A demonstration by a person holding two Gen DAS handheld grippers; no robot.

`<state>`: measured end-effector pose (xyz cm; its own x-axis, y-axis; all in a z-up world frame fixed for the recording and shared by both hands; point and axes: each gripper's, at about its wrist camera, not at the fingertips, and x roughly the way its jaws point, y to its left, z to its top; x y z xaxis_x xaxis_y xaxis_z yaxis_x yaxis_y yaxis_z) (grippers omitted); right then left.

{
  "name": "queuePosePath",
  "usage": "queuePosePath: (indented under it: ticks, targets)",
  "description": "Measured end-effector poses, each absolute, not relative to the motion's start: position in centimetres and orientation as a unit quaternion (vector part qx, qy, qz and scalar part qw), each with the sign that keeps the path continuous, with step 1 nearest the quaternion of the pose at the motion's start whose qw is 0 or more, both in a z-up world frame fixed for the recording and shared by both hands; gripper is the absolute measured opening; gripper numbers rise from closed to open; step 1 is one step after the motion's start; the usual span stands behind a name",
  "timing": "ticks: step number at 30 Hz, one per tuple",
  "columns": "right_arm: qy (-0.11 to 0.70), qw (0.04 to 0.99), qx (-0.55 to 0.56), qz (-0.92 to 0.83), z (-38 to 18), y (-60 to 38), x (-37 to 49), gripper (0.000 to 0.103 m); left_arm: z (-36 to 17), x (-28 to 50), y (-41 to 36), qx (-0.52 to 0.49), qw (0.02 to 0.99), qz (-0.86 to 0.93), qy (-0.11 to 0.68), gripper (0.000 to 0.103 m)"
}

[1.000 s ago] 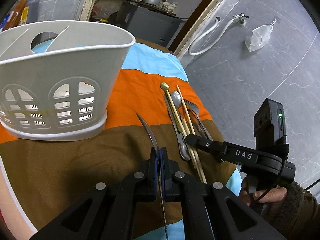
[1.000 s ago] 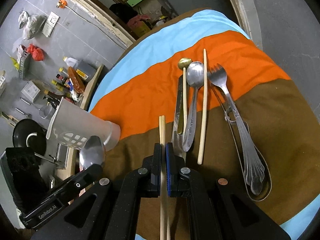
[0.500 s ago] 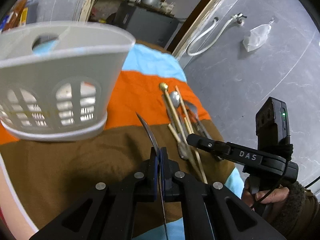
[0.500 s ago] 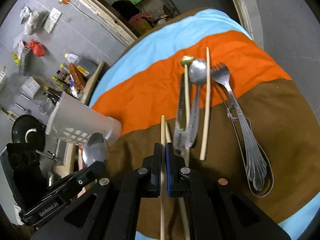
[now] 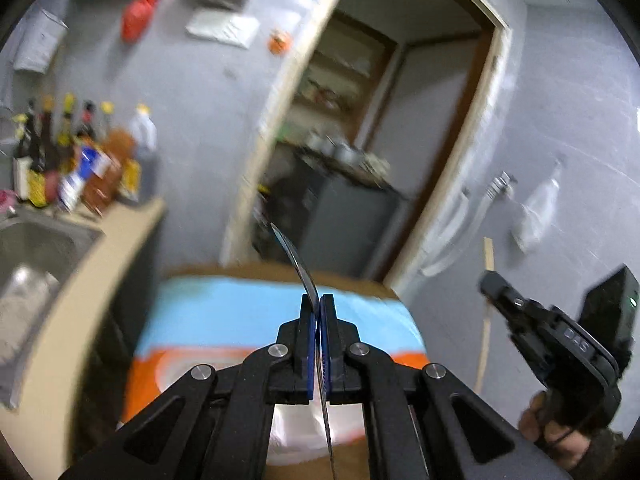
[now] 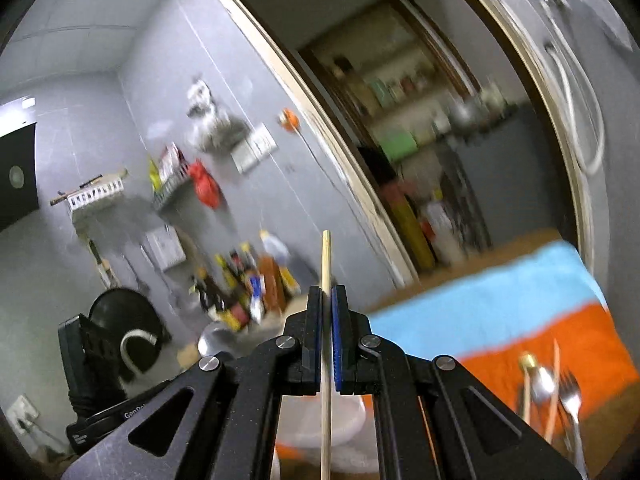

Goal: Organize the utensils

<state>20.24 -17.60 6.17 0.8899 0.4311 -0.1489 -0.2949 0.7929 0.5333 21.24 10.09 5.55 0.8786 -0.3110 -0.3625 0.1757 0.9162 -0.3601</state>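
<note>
- Your left gripper (image 5: 319, 304) is closed on one metal spoon (image 5: 294, 258), seen edge-on in the left wrist view; the thin curved metal rises from between the blue pads toward the frame centre, and its handle runs down between the black linkage arms.
- Your right gripper (image 6: 329, 296) is closed on one wooden chopstick (image 6: 326, 264); the stick stands nearly vertical in the right wrist view, its tip above the pads and its lower length passing out of the bottom of the frame.
- One white utensil basket (image 5: 296, 432) sits low in the left wrist view, mostly hidden behind the gripper body. In the right wrist view it shows at bottom centre, likewise behind the linkage.
- One striped cloth (image 6: 480, 316) in blue, orange and brown covers the table.
- At the lower right of the right wrist view, count these on the cloth: one fork (image 6: 570, 400), one silver spoon (image 6: 542, 382), one gold-headed utensil (image 6: 528, 362) and one chopstick (image 6: 554, 392). Blur prevents a firmer count.
- The right gripper also shows at the right edge of the left wrist view, with one hand (image 5: 560, 436) on its grip and the chopstick projecting above and below it.
- One row of sauce bottles (image 5: 76, 164) stands on the counter (image 5: 80, 280) at the left; blur prevents counting them.
- One sink (image 5: 32, 248) lies at the far left edge.
</note>
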Motion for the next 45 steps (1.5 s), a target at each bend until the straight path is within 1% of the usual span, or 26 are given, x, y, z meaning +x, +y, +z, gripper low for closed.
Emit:
queuePosePath:
  ticks: [1, 5, 12, 20, 27, 29, 30, 31, 32, 33, 34, 36, 38, 39, 40, 41, 44, 45]
  targets:
    - [0.111, 0.942, 0.255, 0.190, 6.5, -16.8, 21.0, 0.005, 5.8, 22.0, 11.0, -0.157, 0.962, -0.108, 0.198, 0.003]
    - [0.070, 0.949, 0.247, 0.181, 6.8, -14.5, 23.1, 0.005, 5.4, 24.2, 13.2, -0.154, 0.971, -0.062, 0.170, 0.003]
    - [0.035, 0.957, 0.231, 0.173, 6.3, -11.9, 24.7, 0.005, 2.9, 26.9, 13.8, -0.159, 0.973, -0.039, 0.162, 0.003]
    - [0.047, 0.957, 0.221, 0.183, 3.7, -10.9, 25.2, 0.005, 0.5, 25.6, 11.9, -0.122, 0.979, -0.026, 0.158, 0.003]
    - [0.080, 0.957, 0.209, 0.187, 1.7, -11.1, 25.1, 0.005, -0.6, 25.0, 11.7, -0.111, 0.973, -0.029, 0.200, 0.004]
    - [0.096, 0.955, 0.205, 0.192, 1.4, -11.3, 24.9, 0.010, -0.8, 24.8, 11.6, -0.104, 0.969, -0.037, 0.219, 0.006]
    - [0.107, 0.953, 0.205, 0.196, 1.3, -11.5, 24.7, 0.023, -0.9, 24.7, 11.5, -0.104, 0.967, -0.043, 0.228, 0.007]
    - [0.116, 0.951, 0.207, 0.199, 1.1, -11.7, 24.7, 0.039, -0.9, 24.6, 11.5, -0.106, 0.965, -0.047, 0.236, 0.014]
    - [0.122, 0.949, 0.211, 0.201, 1.0, -12.0, 24.3, 0.043, -1.0, 24.4, 11.5, -0.108, 0.964, -0.049, 0.240, 0.035]
    - [0.124, 0.947, 0.216, 0.204, 0.9, -12.3, 24.1, 0.044, -1.0, 24.1, 11.6, -0.114, 0.962, -0.047, 0.242, 0.046]
    - [0.125, 0.946, 0.218, 0.204, 0.8, -12.5, 23.9, 0.044, -0.9, 23.6, 11.7, -0.121, 0.964, -0.040, 0.234, 0.062]
    - [0.130, 0.947, 0.215, 0.202, 1.0, -13.1, 23.3, 0.044, -0.6, 23.0, 11.8, -0.129, 0.966, -0.039, 0.220, 0.063]
    - [0.131, 0.949, 0.211, 0.196, 1.4, -13.8, 22.7, 0.044, -0.2, 22.8, 11.5, -0.127, 0.964, -0.038, 0.229, 0.064]
    - [0.130, 0.950, 0.209, 0.194, 1.7, -14.1, 22.4, 0.049, 0.1, 22.6, 11.2, -0.126, 0.965, -0.037, 0.228, 0.065]
    - [0.131, 0.952, 0.205, 0.188, 2.0, -14.8, 21.8, 0.058, 0.4, 22.3, 10.9, -0.123, 0.966, -0.036, 0.224, 0.072]
    - [0.131, 0.953, 0.202, 0.183, 2.2, -15.2, 21.5, 0.061, 0.7, 22.1, 10.7, -0.121, 0.967, -0.035, 0.220, 0.081]
    - [0.131, 0.961, 0.184, 0.159, 3.1, -17.4, 19.8, 0.072, 1.9, 21.1, 9.1, -0.107, 0.974, -0.032, 0.197, 0.092]
    - [0.132, 0.963, 0.180, 0.153, 3.5, -18.0, 19.4, 0.077, 2.3, 20.6, 8.3, -0.099, 0.976, -0.031, 0.190, 0.095]
